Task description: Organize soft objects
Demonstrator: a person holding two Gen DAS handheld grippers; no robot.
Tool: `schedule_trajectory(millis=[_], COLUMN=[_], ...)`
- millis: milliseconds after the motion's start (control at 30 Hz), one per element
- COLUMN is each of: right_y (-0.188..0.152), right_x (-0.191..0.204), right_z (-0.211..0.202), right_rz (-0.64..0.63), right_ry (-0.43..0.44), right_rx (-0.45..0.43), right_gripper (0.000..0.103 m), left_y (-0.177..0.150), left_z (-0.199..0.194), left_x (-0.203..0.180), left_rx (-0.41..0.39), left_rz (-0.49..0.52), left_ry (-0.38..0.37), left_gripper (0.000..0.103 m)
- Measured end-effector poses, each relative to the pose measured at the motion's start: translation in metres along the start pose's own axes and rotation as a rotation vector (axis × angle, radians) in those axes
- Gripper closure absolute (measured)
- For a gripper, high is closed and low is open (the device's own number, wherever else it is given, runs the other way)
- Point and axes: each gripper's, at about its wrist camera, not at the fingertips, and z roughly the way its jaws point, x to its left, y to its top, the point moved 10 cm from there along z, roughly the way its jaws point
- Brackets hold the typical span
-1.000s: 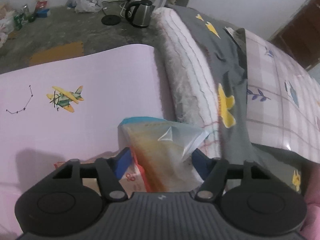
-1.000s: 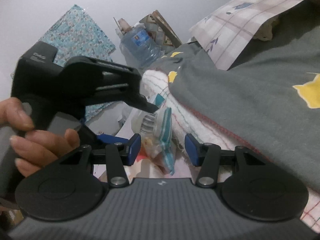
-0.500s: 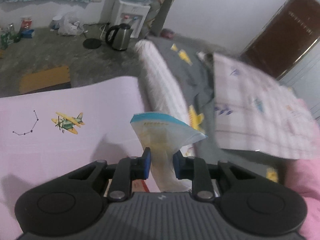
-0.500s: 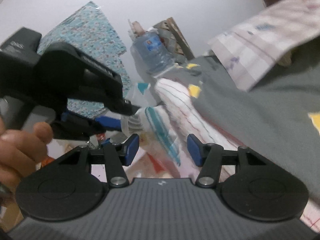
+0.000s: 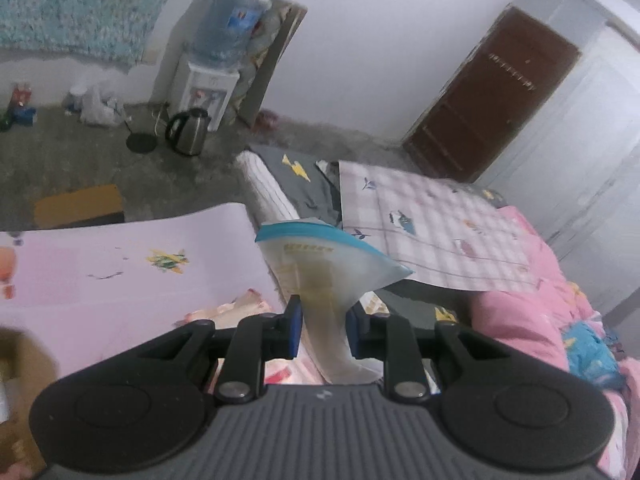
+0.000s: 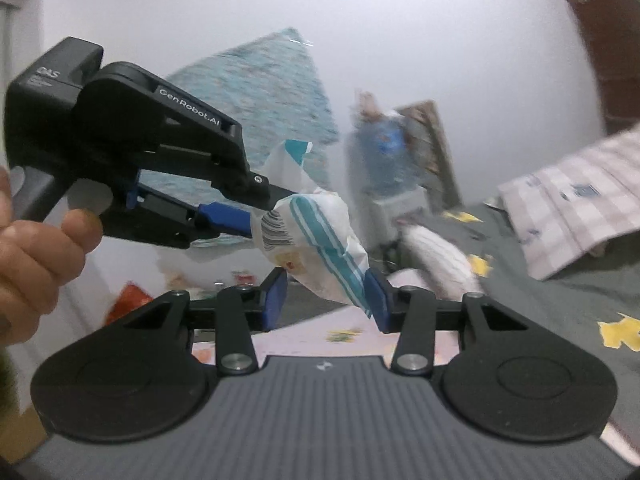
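A soft plastic packet [image 5: 320, 256], whitish with a blue top edge and yellow print, is pinched at its narrow waist by my left gripper [image 5: 322, 320], which is shut on it and holds it up in the air. The right wrist view shows the same packet [image 6: 316, 232] with teal stripes, hanging from the left gripper [image 6: 260, 208], which a hand [image 6: 36, 248] holds. My right gripper [image 6: 326, 300] has the packet's lower end between its blue pads. Its jaws are closing; the right pad touches the plastic and a gap remains at the left pad.
A pink mat [image 5: 120, 272] with an aeroplane print lies below on the left. On the right is a bed with a grey blanket [image 5: 308, 192], a checked sheet [image 5: 432, 232] and a pink quilt [image 5: 532, 320]. A kettle [image 5: 188, 132] and water dispenser [image 5: 212, 80] stand on the floor behind.
The left gripper closed on the packet and lifted it off the mat. Both grippers rose and the view tilted up. The right gripper's jaws narrowed around the packet's lower end.
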Motion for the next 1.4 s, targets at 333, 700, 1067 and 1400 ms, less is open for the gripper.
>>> schedule_trajectory(millis=[333, 700, 1067, 1400], right_y=[-0.064, -0.162, -0.138, -0.146], right_x=[0.177, 0.280, 0.222, 0.191], right_z=[-0.084, -0.123, -0.147, -0.142], right_rz=[0.009, -0.048, -0.026, 0.018], right_ry=[0.374, 0.518, 0.375, 0.315], right_rx=[0.191, 0.516, 0.526, 0.524], right_gripper=[0.059, 0.059, 0.053, 0.047], left_y=[-0.103, -0.235, -0.290, -0.282], left_z=[-0.183, -0.243, -0.191, -0.211], left_x=[0.091, 0.239, 0.257, 0.243], left_rx=[-0.096, -0.104, -0.033, -0.134], left_rz=[-0.070, -0.605, -0.611, -0.513], left_ry=[0.190, 0.125, 0.128, 0.182], left_gripper=[0.080, 0.080, 0.074, 0.037])
